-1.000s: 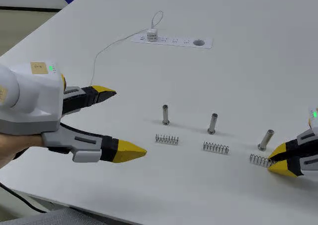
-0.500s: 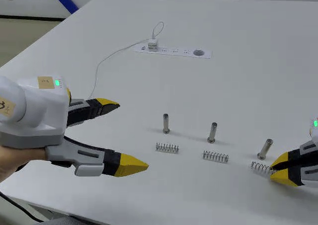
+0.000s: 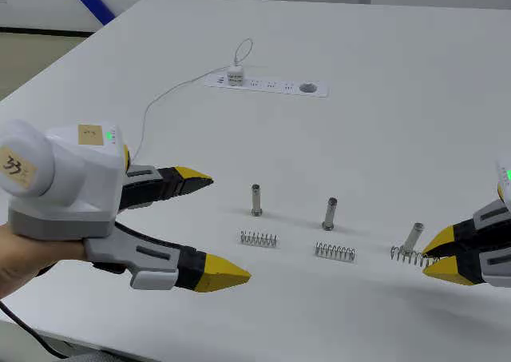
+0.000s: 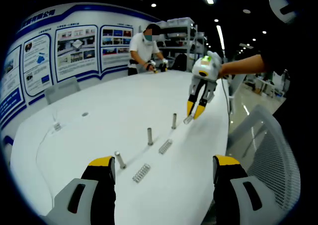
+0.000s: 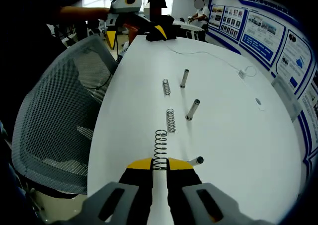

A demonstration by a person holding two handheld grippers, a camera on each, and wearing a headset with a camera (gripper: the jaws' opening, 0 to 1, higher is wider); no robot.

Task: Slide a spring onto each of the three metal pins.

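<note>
Three short metal pins stand upright in a row on the white table: left (image 3: pixel 256 200), middle (image 3: pixel 330 213), right (image 3: pixel 413 238). A spring (image 3: pixel 259 238) lies before the left pin and another (image 3: pixel 334 252) before the middle one. My right gripper (image 3: pixel 435 254) is shut on one end of the third spring (image 3: pixel 406 256), which points left at the foot of the right pin. In the right gripper view this spring (image 5: pixel 160 148) sticks out from the shut tips (image 5: pixel 160 164), left of the nearest pin (image 5: pixel 195 161). My left gripper (image 3: pixel 223 228) hovers open and holds nothing, left of the row.
A white power strip (image 3: pixel 267 84) with a plug and thin cable (image 3: pixel 160 98) lies at the back of the table. The table's near edge runs just below both grippers. A mesh chair (image 5: pixel 59 111) stands beside the table. A person (image 4: pixel 145 48) stands at its far end.
The right gripper has drawn its spring a little toward the right pin's foot. The left gripper has drifted slightly right. The head camera has shifted.
</note>
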